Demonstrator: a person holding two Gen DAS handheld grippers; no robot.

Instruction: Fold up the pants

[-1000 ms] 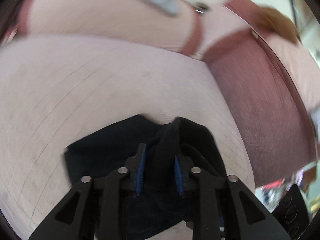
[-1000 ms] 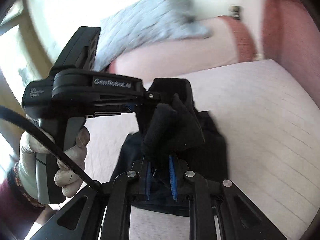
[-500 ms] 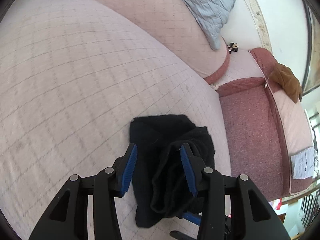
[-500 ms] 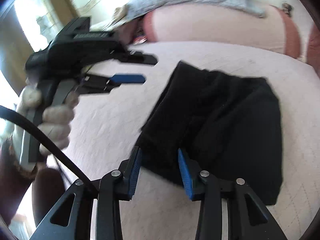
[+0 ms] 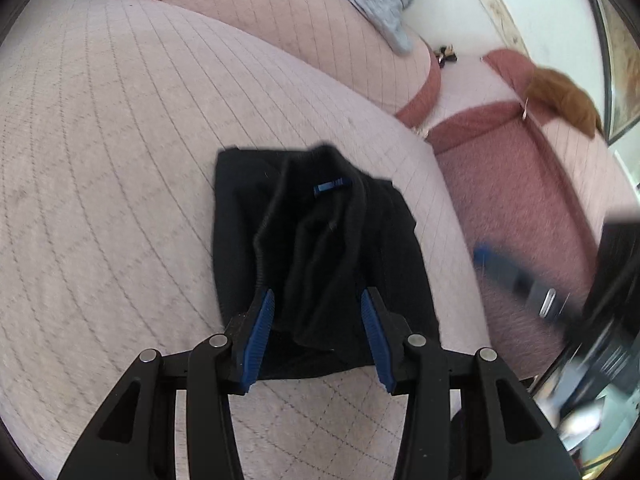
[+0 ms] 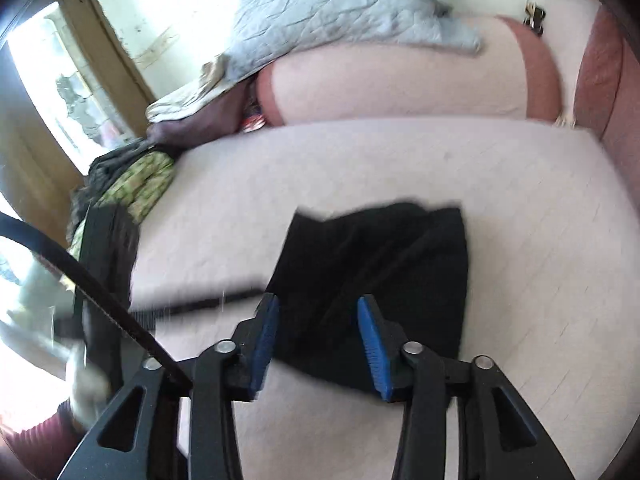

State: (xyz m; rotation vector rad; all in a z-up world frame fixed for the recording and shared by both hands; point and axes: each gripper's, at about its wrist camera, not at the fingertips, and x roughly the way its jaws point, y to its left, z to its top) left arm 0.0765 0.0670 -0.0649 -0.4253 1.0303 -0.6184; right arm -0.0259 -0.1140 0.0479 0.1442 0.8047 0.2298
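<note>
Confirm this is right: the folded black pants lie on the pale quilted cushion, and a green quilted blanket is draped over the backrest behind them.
Not quite. The blanket draped over the backrest is light blue-grey, not green, as the right wrist view shows. The folded black pants do lie on the pale quilted cushion.

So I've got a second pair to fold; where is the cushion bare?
Bare quilting lies left of the pants, and between them and the backrest. The clothes pile crowds the far left end.
</note>
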